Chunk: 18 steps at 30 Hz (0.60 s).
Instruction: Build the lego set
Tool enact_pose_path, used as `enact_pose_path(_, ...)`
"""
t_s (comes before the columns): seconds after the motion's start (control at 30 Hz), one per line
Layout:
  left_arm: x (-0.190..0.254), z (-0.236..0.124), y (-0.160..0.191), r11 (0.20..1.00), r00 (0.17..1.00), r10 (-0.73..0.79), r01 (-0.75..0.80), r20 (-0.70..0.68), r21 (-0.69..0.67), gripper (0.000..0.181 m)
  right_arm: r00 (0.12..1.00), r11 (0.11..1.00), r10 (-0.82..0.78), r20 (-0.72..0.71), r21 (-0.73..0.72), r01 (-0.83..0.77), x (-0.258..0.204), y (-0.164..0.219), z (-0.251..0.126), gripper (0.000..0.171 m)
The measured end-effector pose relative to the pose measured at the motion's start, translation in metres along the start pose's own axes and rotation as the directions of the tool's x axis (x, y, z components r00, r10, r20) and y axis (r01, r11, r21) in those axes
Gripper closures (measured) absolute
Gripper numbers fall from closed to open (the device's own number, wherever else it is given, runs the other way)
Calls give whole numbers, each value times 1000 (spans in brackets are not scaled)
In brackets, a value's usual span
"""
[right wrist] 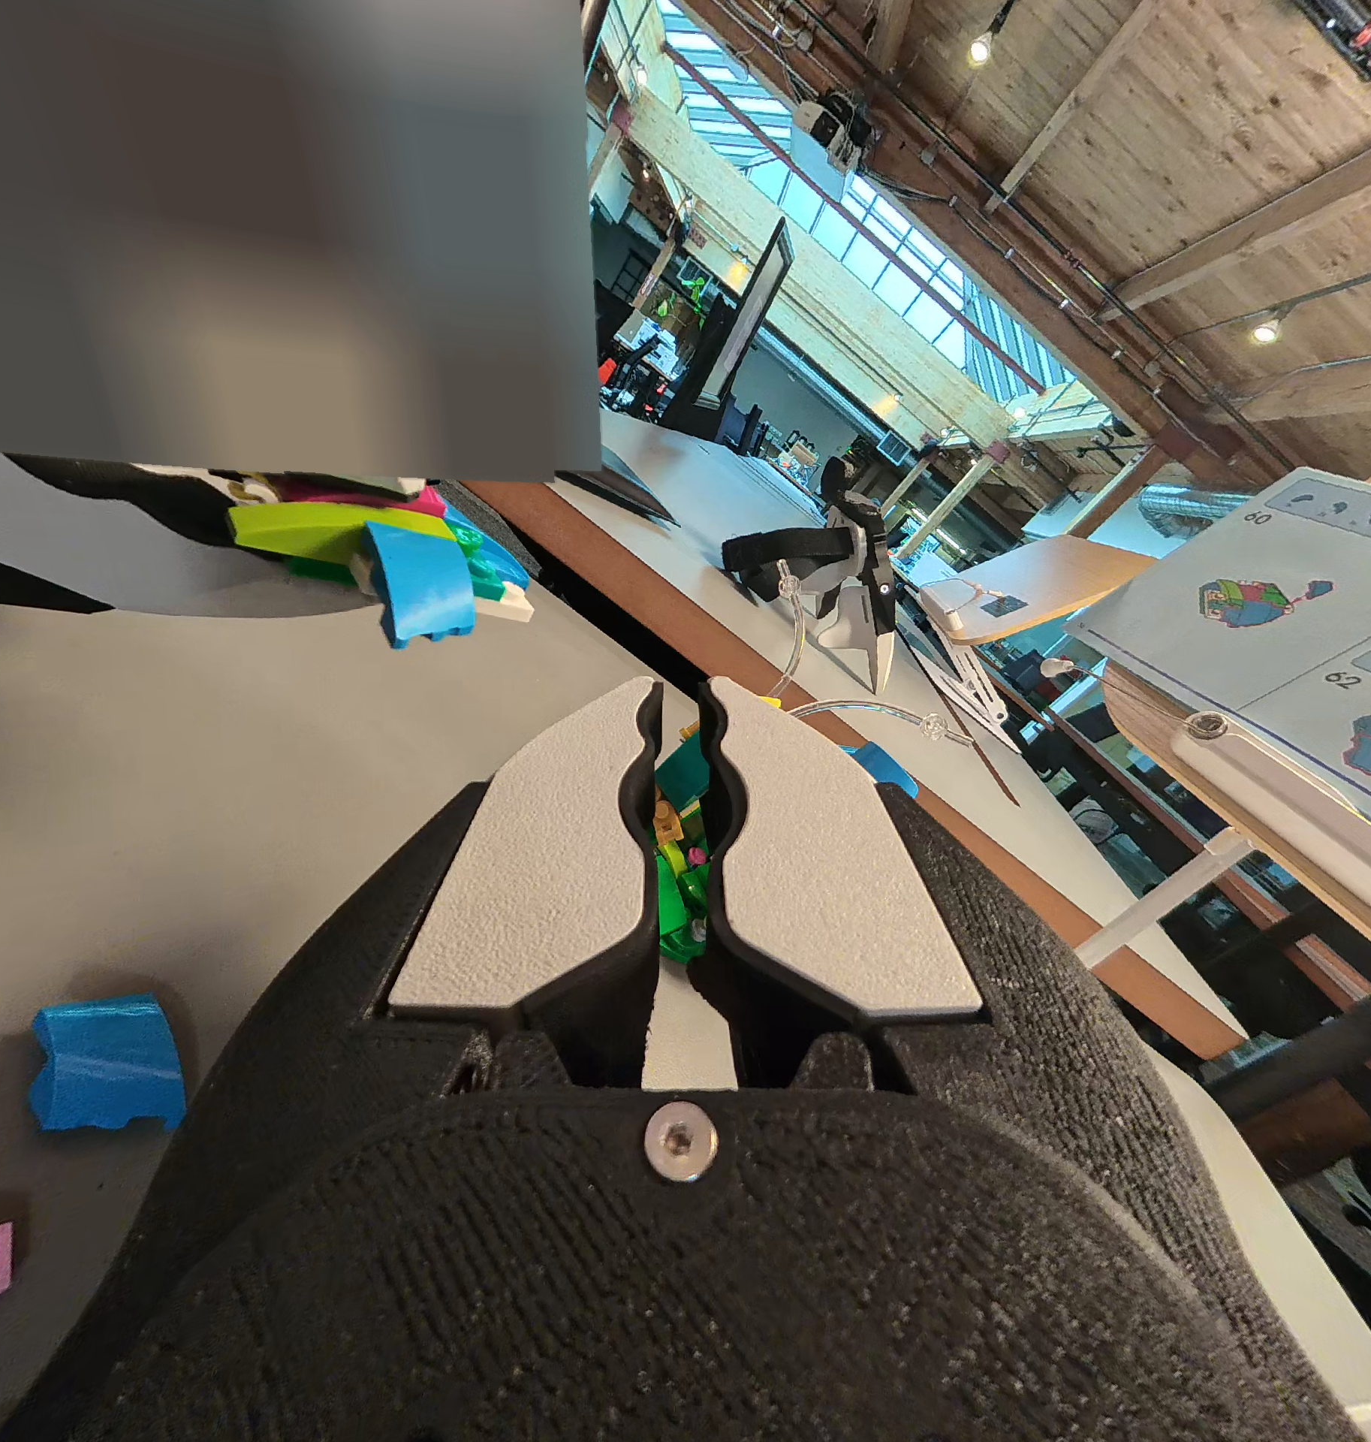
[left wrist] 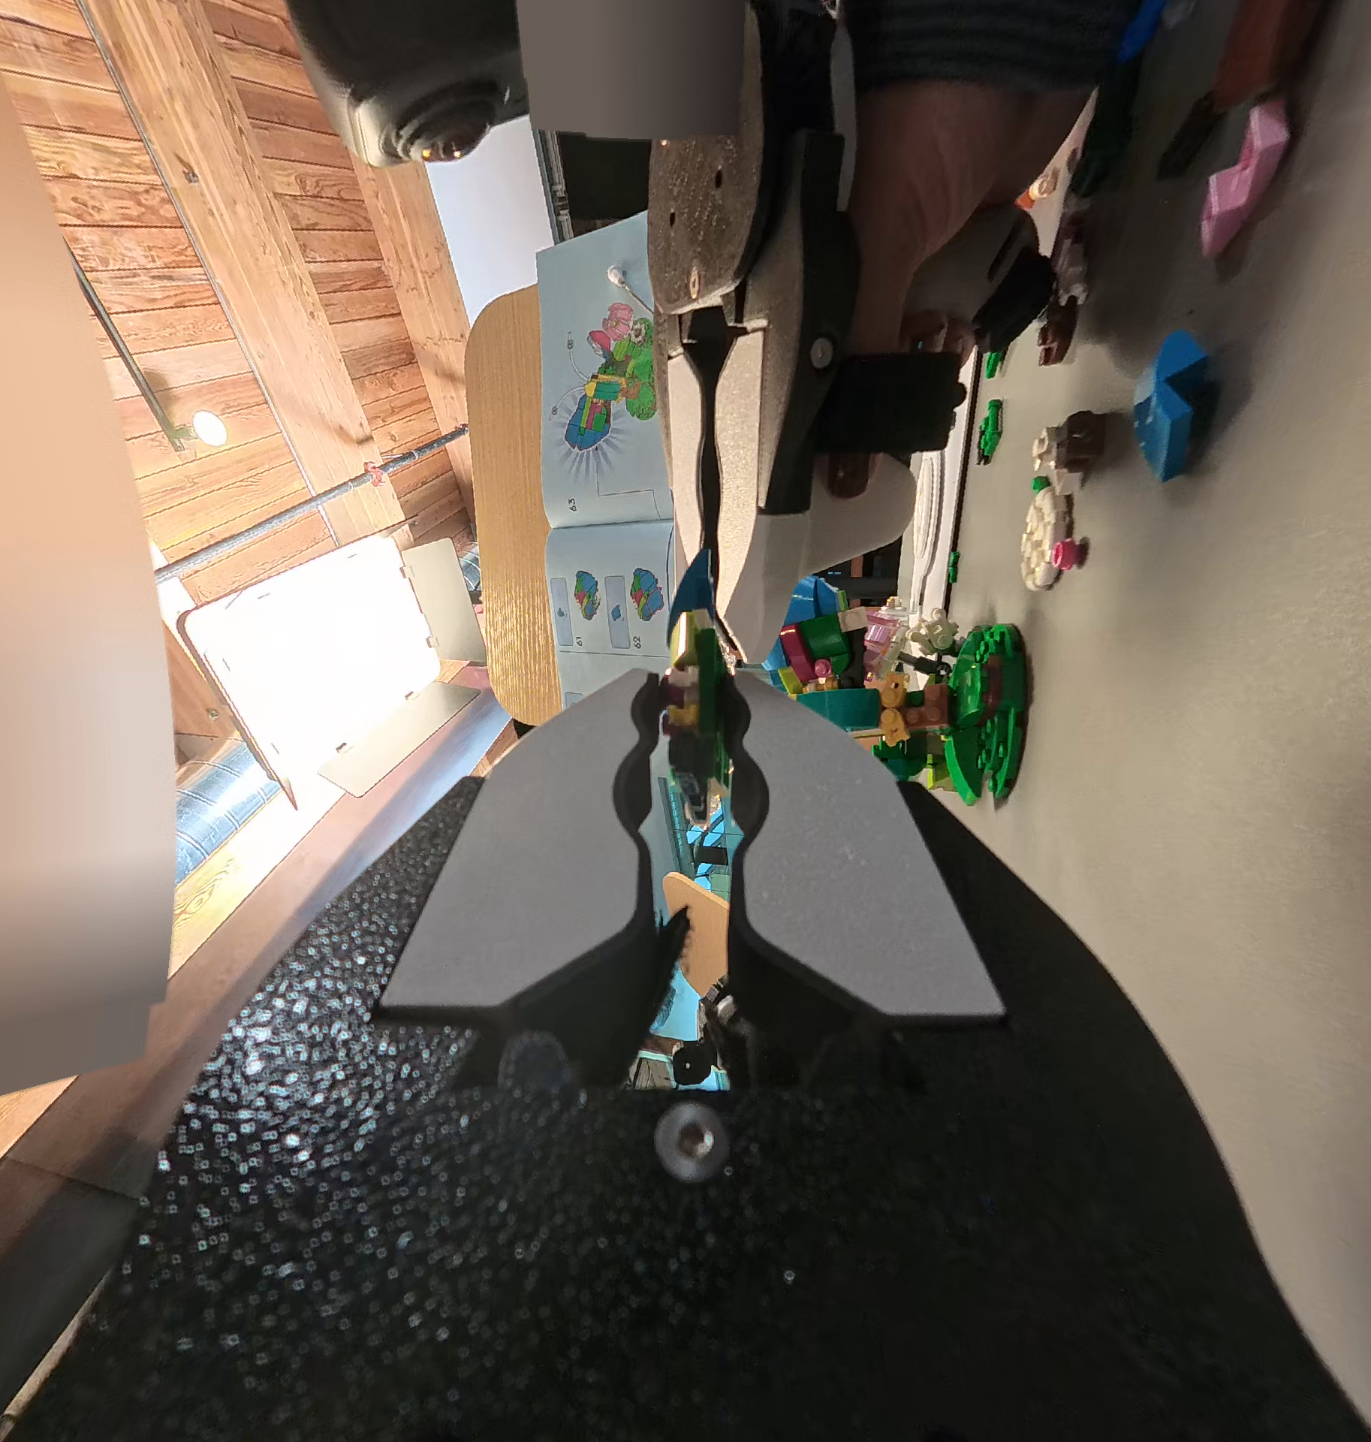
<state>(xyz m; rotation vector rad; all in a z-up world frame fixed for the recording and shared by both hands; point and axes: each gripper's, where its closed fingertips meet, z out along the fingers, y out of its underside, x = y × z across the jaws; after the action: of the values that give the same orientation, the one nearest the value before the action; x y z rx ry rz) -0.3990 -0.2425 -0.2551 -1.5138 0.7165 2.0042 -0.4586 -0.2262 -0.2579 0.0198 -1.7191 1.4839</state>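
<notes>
My left gripper [left wrist: 692,690] is shut on a small multi-coloured lego assembly [left wrist: 694,679] of green, yellow, magenta and blue parts, held above the grey table [left wrist: 1213,897]. The assembly also shows at the upper left of the right wrist view [right wrist: 401,554], with lime and blue curved pieces. My right gripper [right wrist: 678,690] has its jaws almost together, with nothing visible between the tips. In the left wrist view it [left wrist: 712,577] comes in from above, its tips right by the assembly's blue end. A larger build on a round green base [left wrist: 979,702] stands on the table behind.
Loose pieces lie on the table: a blue curved brick [left wrist: 1174,406], also in the right wrist view [right wrist: 105,1061], a pink piece [left wrist: 1244,187], a white round piece [left wrist: 1045,538], and brown bits. The open instruction booklet [right wrist: 1291,624] stands on a holder. A spare gripper [right wrist: 854,577] lies on a far table. About 7 centimeters separates my left fingertips from my right. About 9 centimeters separates my left fingertips from the blue curved brick [left wrist: 1174,406]. Look for it in the right wrist view [right wrist: 41,1022] too.
</notes>
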Motion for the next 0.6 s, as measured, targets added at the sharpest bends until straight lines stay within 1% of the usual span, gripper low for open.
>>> enact_pose_path(0.6, 0, 0, 0, 1000, 1000, -4, 4, 1, -1, 167, 1000, 1000, -2, -1, -3, 2, 0, 0, 0, 165)
